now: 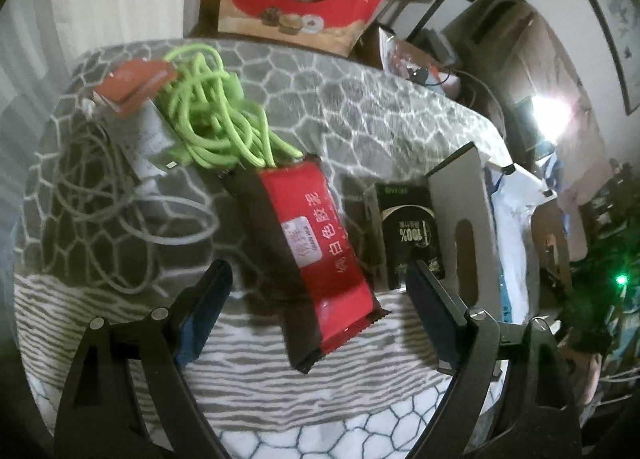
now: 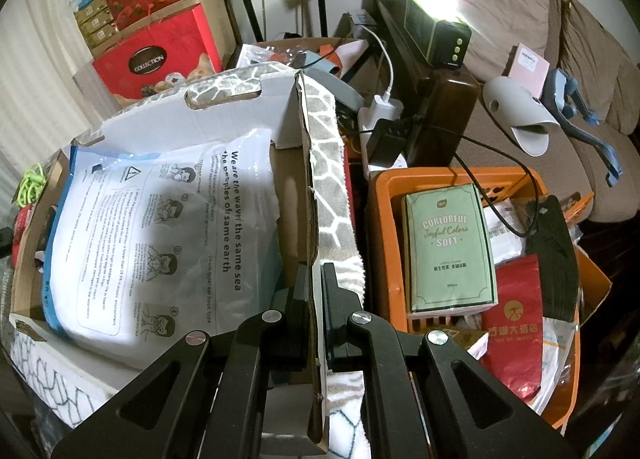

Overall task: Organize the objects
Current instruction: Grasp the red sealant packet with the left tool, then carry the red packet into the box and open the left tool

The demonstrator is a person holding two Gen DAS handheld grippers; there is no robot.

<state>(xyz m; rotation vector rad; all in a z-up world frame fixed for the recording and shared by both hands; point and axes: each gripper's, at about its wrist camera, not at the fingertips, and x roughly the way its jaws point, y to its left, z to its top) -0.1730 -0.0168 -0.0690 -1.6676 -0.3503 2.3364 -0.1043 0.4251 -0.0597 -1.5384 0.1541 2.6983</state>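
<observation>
In the left wrist view, a long red packet [image 1: 320, 243] with white characters lies on the grey patterned cloth [image 1: 360, 99], between the fingers of my open left gripper [image 1: 316, 315]. A green cord bundle [image 1: 216, 111] and a grey cable [image 1: 100, 195] lie beyond it. A black "100%" packet [image 1: 412, 231] stands in a cardboard box [image 1: 460, 195]. In the right wrist view, my right gripper [image 2: 316, 299] is shut on the cardboard box's side wall [image 2: 308, 179]. A white mask bag [image 2: 160, 235] lies in the box.
An orange basket [image 2: 384, 227] to the right holds a green tissue pack [image 2: 448, 247], a red pouch [image 2: 516, 323] and black items. Red gift boxes [image 2: 152, 59] stack at the back. A charger [image 2: 380, 111], a lamp [image 2: 436, 27] and a sofa [image 2: 520, 139] stand behind.
</observation>
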